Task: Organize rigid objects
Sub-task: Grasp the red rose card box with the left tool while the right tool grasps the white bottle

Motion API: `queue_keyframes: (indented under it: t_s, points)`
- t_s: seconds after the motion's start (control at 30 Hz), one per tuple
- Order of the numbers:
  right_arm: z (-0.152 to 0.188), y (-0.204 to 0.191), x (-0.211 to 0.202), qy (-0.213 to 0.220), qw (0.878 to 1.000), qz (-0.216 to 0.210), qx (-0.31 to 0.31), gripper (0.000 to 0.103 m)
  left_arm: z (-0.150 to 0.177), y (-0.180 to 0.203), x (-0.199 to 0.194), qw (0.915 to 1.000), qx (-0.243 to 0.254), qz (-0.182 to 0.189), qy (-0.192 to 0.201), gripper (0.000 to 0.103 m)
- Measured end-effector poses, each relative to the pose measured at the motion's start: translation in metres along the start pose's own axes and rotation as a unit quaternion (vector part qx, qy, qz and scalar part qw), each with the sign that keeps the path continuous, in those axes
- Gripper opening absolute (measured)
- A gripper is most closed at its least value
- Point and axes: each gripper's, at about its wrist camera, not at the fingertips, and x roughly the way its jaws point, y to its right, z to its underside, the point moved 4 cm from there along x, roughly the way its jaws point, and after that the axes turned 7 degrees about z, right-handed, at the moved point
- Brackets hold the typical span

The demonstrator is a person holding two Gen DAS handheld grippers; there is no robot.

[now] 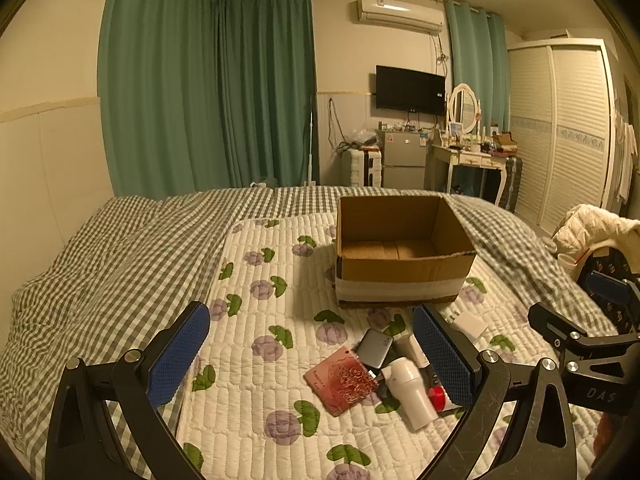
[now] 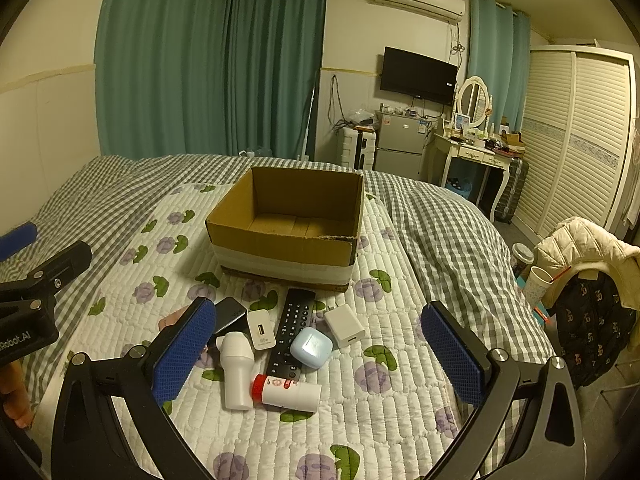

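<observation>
An open, empty cardboard box (image 1: 400, 256) (image 2: 286, 226) stands on the floral quilt. In front of it lies a pile: a black remote (image 2: 292, 330), a white charger (image 2: 261, 328), a white adapter (image 2: 345, 325), a pale blue earbud case (image 2: 311, 346), a white bottle (image 2: 237, 372) (image 1: 412, 392), a red-capped white tube (image 2: 286, 392), a dark phone (image 2: 230, 314) (image 1: 372, 346) and a red booklet (image 1: 340, 380). My left gripper (image 1: 316, 354) is open above the quilt, left of the pile. My right gripper (image 2: 320, 354) is open above the pile. Both are empty.
The floral quilt (image 2: 400, 360) lies over a grey checked bedspread (image 1: 100, 260). A chair with a cream jacket (image 2: 580, 248) and a dark bag stands at the right bedside. A fridge, dressing table and wardrobe line the far wall.
</observation>
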Motion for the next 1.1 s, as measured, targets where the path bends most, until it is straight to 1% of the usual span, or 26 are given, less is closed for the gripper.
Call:
queue_keyframes:
  t_s: [0.07, 0.17, 0.23, 0.3, 0.33, 0.37, 0.4, 0.5, 0.57, 0.63, 0.7, 0.73, 0.77, 0.83, 0.9, 0.93, 1.0, 1.1]
  points:
    - [0.003, -0.006, 0.006, -0.009, 1.0, -0.002, -0.006, 0.103, 0.005, -0.004, 0.006, 0.9999, 0.0, -0.006, -0.01, 0.103]
    - [0.017, -0.022, 0.025, -0.035, 0.999, -0.007, -0.032, 0.103, 0.019, -0.017, 0.022, 0.9992, -0.012, -0.013, -0.037, 0.103]
    - [0.028, -0.035, 0.04, -0.058, 0.997, -0.017, -0.051, 0.103, 0.029, -0.024, 0.033, 0.9982, -0.016, -0.018, -0.054, 0.103]
    - [0.043, -0.05, 0.059, -0.091, 0.993, -0.035, -0.065, 0.103, 0.04, -0.028, 0.044, 0.997, -0.016, -0.023, -0.072, 0.103]
    - [0.048, -0.057, 0.068, -0.106, 0.991, -0.045, -0.068, 0.101, 0.046, -0.03, 0.05, 0.9962, -0.014, -0.026, -0.082, 0.103]
    - [0.053, -0.063, 0.076, -0.116, 0.989, -0.055, -0.069, 0.096, 0.051, -0.031, 0.055, 0.9955, -0.012, -0.027, -0.089, 0.103]
    - [0.059, -0.071, 0.086, -0.131, 0.987, -0.068, -0.07, 0.094, 0.058, -0.033, 0.062, 0.9943, -0.011, -0.029, -0.102, 0.103]
    - [0.071, -0.089, 0.108, -0.153, 0.981, -0.088, -0.077, 0.088, 0.072, -0.035, 0.073, 0.9919, -0.012, -0.031, -0.122, 0.103]
    - [0.079, -0.1, 0.12, -0.17, 0.977, -0.103, -0.079, 0.075, 0.079, -0.035, 0.081, 0.9904, -0.009, -0.031, -0.134, 0.103]
    - [0.086, -0.111, 0.132, -0.186, 0.973, -0.109, -0.082, 0.07, 0.085, -0.035, 0.089, 0.9887, 0.001, -0.033, -0.146, 0.103]
    - [0.092, -0.12, 0.144, -0.198, 0.97, -0.118, -0.082, 0.06, 0.09, -0.035, 0.095, 0.9871, 0.011, -0.034, -0.156, 0.103]
    - [0.095, -0.122, 0.15, -0.204, 0.969, -0.112, -0.083, 0.055, 0.093, -0.035, 0.099, 0.9861, 0.016, -0.032, -0.162, 0.103]
    - [0.097, -0.122, 0.155, -0.208, 0.969, -0.104, -0.083, 0.042, 0.095, -0.034, 0.103, 0.9853, 0.022, -0.029, -0.167, 0.103]
    - [0.098, -0.115, 0.157, -0.212, 0.969, -0.111, -0.063, 0.043, 0.099, -0.031, 0.11, 0.9836, 0.036, -0.022, -0.175, 0.103]
    - [0.09, -0.106, 0.147, -0.195, 0.973, -0.12, -0.04, 0.043, 0.102, -0.026, 0.116, 0.9821, 0.05, -0.009, -0.182, 0.103]
    - [0.082, -0.102, 0.142, -0.184, 0.975, -0.118, -0.04, 0.042, 0.102, -0.022, 0.121, 0.9812, 0.057, -0.001, -0.184, 0.103]
    - [0.067, -0.096, 0.134, -0.167, 0.979, -0.112, -0.042, 0.042, 0.101, -0.013, 0.13, 0.9799, 0.067, 0.019, -0.187, 0.103]
    - [0.051, -0.086, 0.131, -0.156, 0.982, -0.104, -0.03, 0.042, 0.102, 0.0, 0.143, 0.9754, 0.089, 0.058, -0.193, 0.103]
